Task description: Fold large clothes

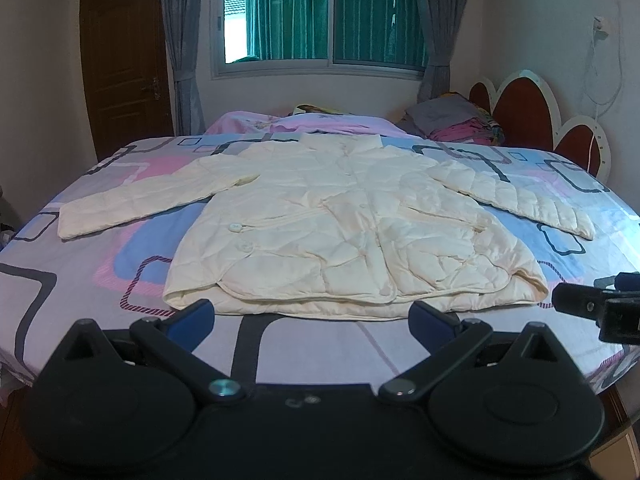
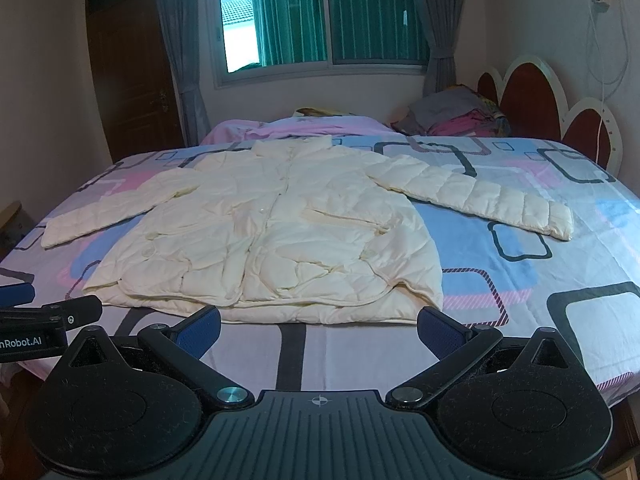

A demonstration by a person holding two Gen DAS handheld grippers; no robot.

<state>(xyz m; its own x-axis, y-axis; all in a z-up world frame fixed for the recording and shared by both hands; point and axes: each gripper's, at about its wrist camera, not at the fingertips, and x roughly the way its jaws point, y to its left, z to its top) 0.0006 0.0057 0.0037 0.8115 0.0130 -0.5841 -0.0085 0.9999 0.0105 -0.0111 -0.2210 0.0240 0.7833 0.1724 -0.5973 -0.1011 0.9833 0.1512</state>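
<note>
A cream padded jacket lies flat on the patterned bed sheet, front side up, both sleeves spread out to the sides. The right gripper hangs just before the jacket hem — its blue-padded fingers wide apart, holding nothing. At the left edge a part of the left gripper shows.

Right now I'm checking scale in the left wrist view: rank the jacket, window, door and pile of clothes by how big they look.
1. Cream jacket
2. Window
3. Door, close to the window; unsure
4. Pile of clothes

The jacket lies nearest, which inflates it.
</note>
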